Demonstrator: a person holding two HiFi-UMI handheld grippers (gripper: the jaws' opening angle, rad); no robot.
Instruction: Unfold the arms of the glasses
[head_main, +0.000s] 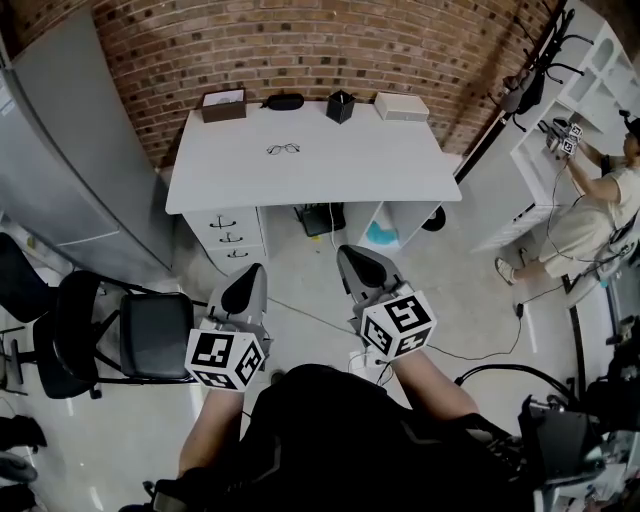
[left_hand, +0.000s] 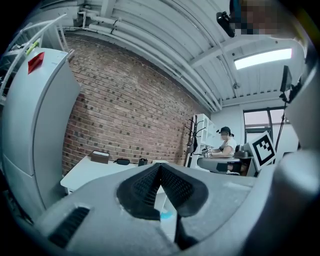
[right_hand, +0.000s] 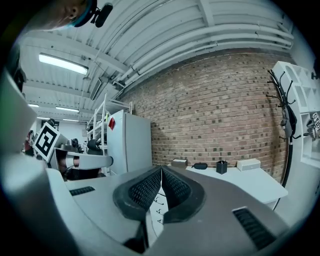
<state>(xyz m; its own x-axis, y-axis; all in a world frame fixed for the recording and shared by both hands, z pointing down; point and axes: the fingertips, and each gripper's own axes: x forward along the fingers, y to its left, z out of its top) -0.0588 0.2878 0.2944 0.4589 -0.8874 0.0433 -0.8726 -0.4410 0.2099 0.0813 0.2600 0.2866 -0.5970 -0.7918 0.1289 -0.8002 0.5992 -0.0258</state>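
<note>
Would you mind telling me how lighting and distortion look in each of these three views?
Head view: evenly lit, the desk bowed by the wide lens, the glasses tiny but sharp. Left gripper view: the ceiling light blown out, corners dark. Right gripper view: the brick wall curved, corners dark.

Shared lab or workshop-office, red brick back wall (head_main: 300, 50), white rectangular desk with drawer unit (head_main: 330, 170), tall grey fridge-like cabinet (head_main: 80, 160), black swivel office chair (head_main: 130, 335), white open shelving unit (head_main: 590, 60), black cable (head_main: 475, 357) trailing over pale glossy floor (head_main: 300, 270), ribbed white ceiling (right_hand: 175, 30) with fluorescent strip light (right_hand: 62, 64).
</note>
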